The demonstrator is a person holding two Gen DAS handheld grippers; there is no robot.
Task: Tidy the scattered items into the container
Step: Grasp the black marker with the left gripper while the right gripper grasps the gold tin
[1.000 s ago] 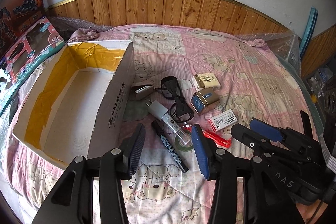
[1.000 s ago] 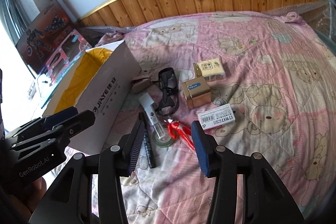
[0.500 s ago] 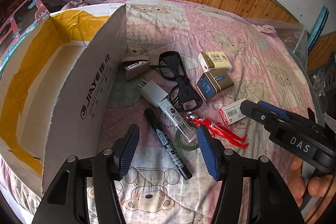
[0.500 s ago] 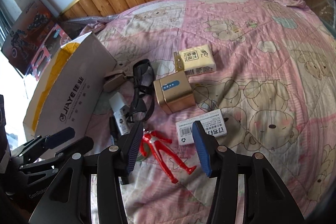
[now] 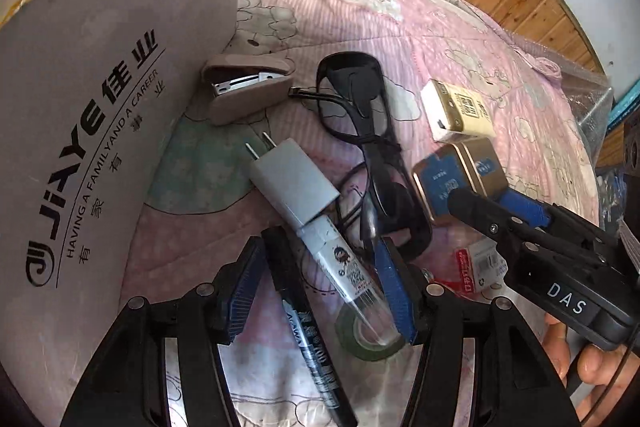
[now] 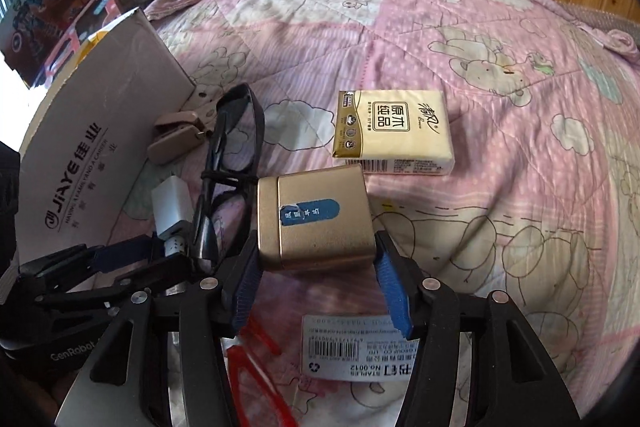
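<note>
Cardboard box stands at the left of the quilt, its printed wall facing the clutter; its inside isn't visible now, so can't say what's in it. Nothing looks packed yet: all items lie on the quilt just beside it.

Both grippers have dropped much closer vs a sec ago. Right gripper now straddles the gold tin, jaws wide, pads at its near corners, maybe touching, not squeezing. Likely first pick.

Left gripper hangs low, jaws apart, with the marker and tube between them, no grip. Glasses, charger, stapler, tissue pack lie untouched.
</note>
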